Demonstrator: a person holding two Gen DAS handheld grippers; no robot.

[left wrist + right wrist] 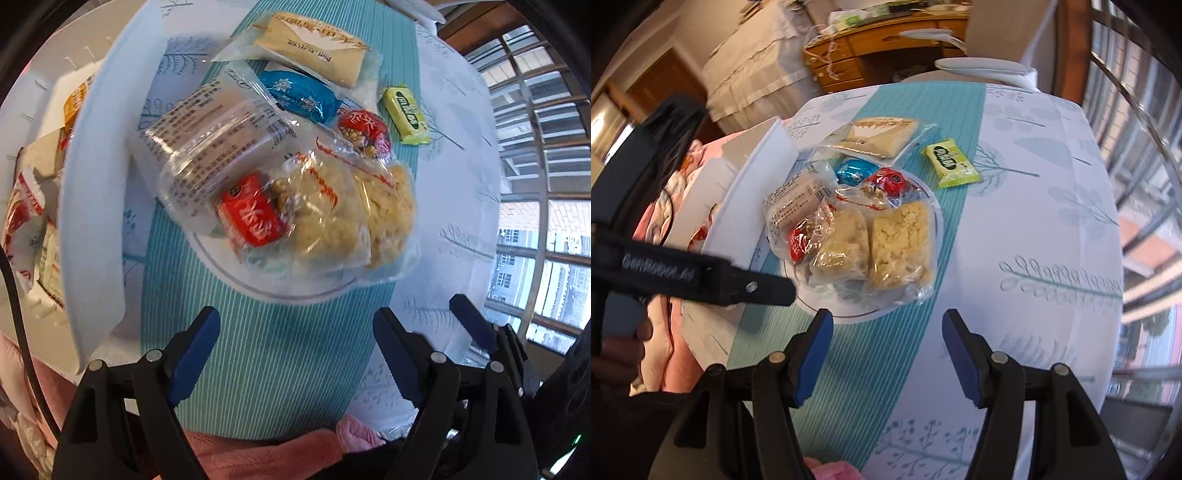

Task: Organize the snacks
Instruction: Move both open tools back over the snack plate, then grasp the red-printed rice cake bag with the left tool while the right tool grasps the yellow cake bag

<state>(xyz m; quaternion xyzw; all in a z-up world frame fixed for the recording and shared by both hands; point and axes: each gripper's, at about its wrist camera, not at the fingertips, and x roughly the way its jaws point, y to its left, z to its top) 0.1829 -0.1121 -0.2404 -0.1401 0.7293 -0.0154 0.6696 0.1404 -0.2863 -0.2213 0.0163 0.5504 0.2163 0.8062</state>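
A: Item one, the tools?

B: Left tool (295, 354), black with blue pads: jaws spread wide, nothing between them, hanging over the teal striped runner (266, 369) just near of the plate. Right tool (886, 354): jaws apart, also empty, over the same strip.

A: The snacks?

B: White round plate with a thin grey ring (849, 314) on the desk with the leaf-print cloth (1034, 221), just beyond both tools. On it: two pale crumbly rice cakes in clear wrap (875, 247); a clear packet with printed text (210, 144) at left; a red foil sweet (251, 218) at its near edge; a second red sweet (890, 181) and a blue foil sweet (855, 171) farther back. A flat beige wafer packet (882, 134) lies at the far rim. A yellow-green candy packet (953, 164) lies alone on the desk, right of the plate and well apart from both tools.

A: Anything obscured?

B: A white box flap (92, 221) at left hides most of the packets behind it. Labels are too blurred to read. The pile overlaps, so lower wrappers are partly covered.
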